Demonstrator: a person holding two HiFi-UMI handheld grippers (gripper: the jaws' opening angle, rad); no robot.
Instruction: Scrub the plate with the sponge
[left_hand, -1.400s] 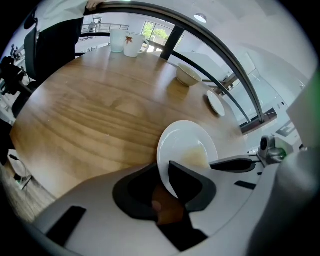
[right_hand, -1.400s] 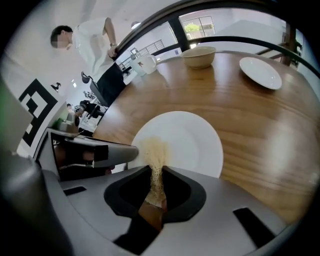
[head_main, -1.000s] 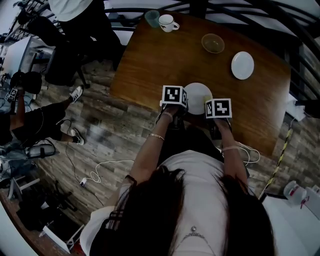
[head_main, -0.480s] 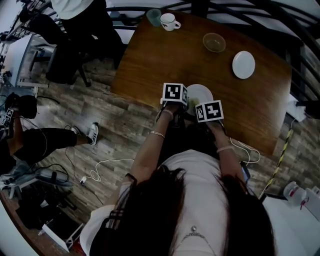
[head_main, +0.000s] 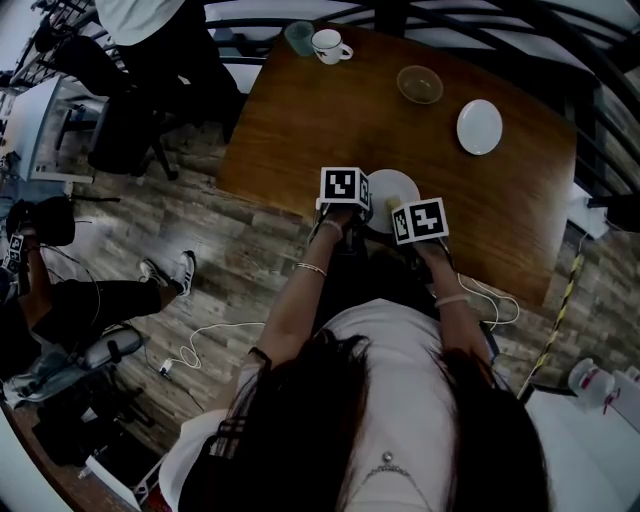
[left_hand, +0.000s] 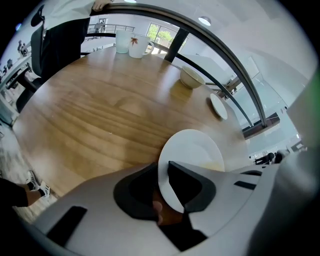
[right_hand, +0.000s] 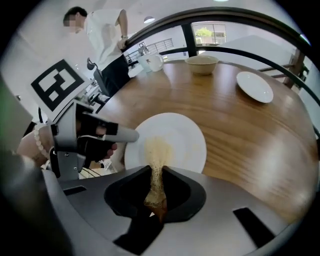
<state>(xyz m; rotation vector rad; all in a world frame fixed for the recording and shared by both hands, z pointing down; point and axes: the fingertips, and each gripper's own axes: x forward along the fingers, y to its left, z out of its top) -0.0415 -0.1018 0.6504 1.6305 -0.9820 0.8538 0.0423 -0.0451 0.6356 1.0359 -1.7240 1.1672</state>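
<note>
Plate (left_hand: 196, 149), white, at table's (head_main: 300, 120) near edge: rim clamped by left gripper (left_hand: 167, 175), jaws just eased slightly wider. Sponge (right_hand: 158, 150), yellow: pinched in right gripper's (right_hand: 156, 177) narrow jaws, pressed onto plate.

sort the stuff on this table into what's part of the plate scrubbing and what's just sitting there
In the job:
plate
sponge, pressed on that plate

Just lying about, all farther back:
spare plate
bowl
mug
tumbler
</note>
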